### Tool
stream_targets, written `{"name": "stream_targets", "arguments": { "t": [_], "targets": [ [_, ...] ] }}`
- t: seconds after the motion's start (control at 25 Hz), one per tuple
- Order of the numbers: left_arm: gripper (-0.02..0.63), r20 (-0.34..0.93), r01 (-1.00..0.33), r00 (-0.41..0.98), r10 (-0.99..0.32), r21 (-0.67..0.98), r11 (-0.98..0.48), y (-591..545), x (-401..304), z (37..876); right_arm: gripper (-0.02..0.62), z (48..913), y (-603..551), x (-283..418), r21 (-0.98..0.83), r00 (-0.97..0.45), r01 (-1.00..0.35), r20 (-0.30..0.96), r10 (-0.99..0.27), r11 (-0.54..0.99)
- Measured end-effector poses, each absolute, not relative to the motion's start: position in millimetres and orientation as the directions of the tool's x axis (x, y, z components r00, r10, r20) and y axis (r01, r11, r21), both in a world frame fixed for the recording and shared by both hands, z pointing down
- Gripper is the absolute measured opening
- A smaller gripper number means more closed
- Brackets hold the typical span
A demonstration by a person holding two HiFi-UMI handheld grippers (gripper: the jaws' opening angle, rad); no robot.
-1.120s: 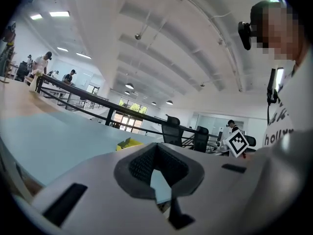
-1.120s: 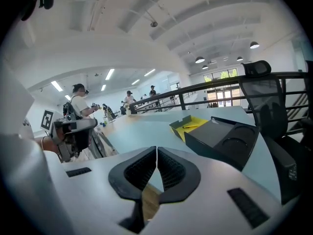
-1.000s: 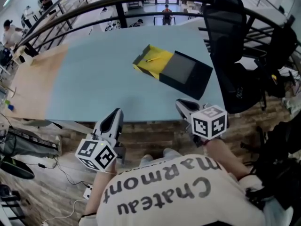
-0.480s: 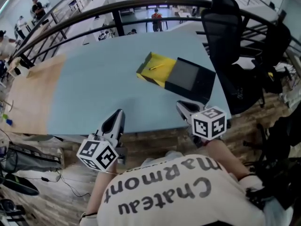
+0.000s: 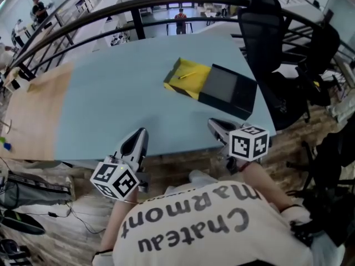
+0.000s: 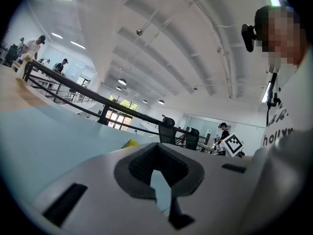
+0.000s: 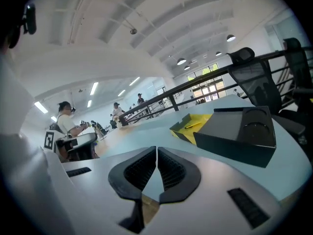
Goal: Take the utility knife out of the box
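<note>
Since a second ago both grippers have eased a little toward the near edge of the surface (image 5: 111, 104). The box (image 5: 222, 87) sits slightly further right in the head view, though it seems not to have shifted on the surface itself.

On the left gripper (image 5: 141, 132) the jaws are closed with nothing between them. The right gripper (image 5: 212, 123) is the same, its pads meeting in a thin line. Both hang at the near edge, well apart from the box.

My main worry is going in closed: I need to open the jaws before I reach the box, or the tips will just shove it. It looks light and nothing holds it down, so a nudge could slide it toward the far right corner, near the office chair (image 5: 266, 32). The yellow tray (image 5: 195, 87) could also slip in its black sleeve (image 5: 236, 96) if I drag on it. The other risk is a poor pinch, since the knife lies flat and low and the pads could skid off it or catch the tray wall.

The utility knife (image 5: 187, 75) is a slim yellow bar lying slantwise in the pulled-out tray, yellow on yellow and hard to pick out. It is too small for me to tell whether the blade is out.
</note>
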State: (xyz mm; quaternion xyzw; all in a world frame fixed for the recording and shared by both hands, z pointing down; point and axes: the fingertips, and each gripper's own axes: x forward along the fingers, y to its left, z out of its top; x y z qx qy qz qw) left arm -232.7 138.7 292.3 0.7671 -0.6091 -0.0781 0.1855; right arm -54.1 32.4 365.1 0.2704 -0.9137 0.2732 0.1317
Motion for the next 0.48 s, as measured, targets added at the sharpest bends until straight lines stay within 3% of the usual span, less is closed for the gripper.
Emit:
{"name": "stream_targets", "arguments": {
  "t": [0.48],
  "targets": [
    [0.003,0.119,-0.884,0.269,-0.956,0.424,-0.196,138.6,-236.9,312.0,0.037,379.5,41.6,-54.5,-0.325,-0.774,-0.603,0.460,-0.435,0.729]
  ]
}}
